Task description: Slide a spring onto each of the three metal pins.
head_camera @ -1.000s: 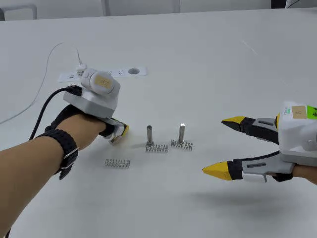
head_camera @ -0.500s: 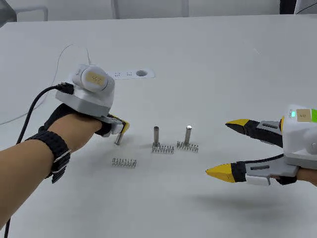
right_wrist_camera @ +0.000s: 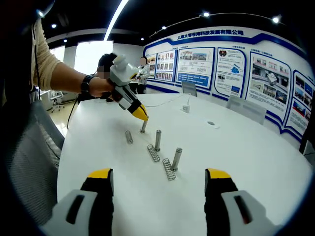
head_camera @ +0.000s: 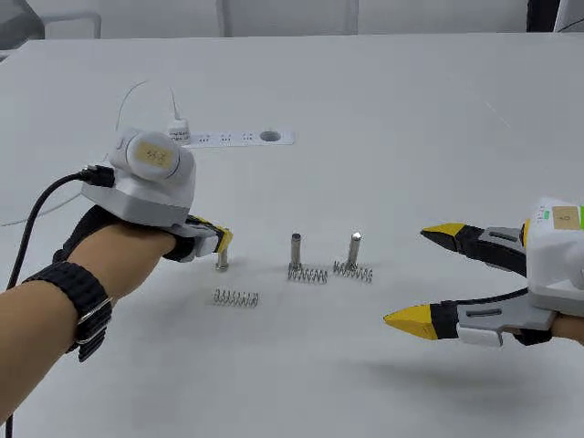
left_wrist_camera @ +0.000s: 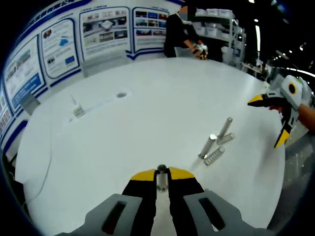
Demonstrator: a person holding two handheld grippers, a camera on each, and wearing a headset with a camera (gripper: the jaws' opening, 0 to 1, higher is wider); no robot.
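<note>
The left tongs [head_camera: 222, 241] pinch a metal pin [head_camera: 222, 262] upright on the white bench [head_camera: 383, 119]; two more pins [head_camera: 296, 248] stand beside it, springs [head_camera: 308, 274] lying at their feet, a third spring [head_camera: 235, 297] nearby. The right tongs [head_camera: 403, 276] hang spread, well apart.

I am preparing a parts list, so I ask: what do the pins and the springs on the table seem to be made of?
Pins: probably steel or a similar metal; smooth, silvery-grey, with a bright glint on the tops. The left claw is shut on the third pin, same look. Springs: likely thin steel wire, grey open coils; finish too small to judge.
</note>
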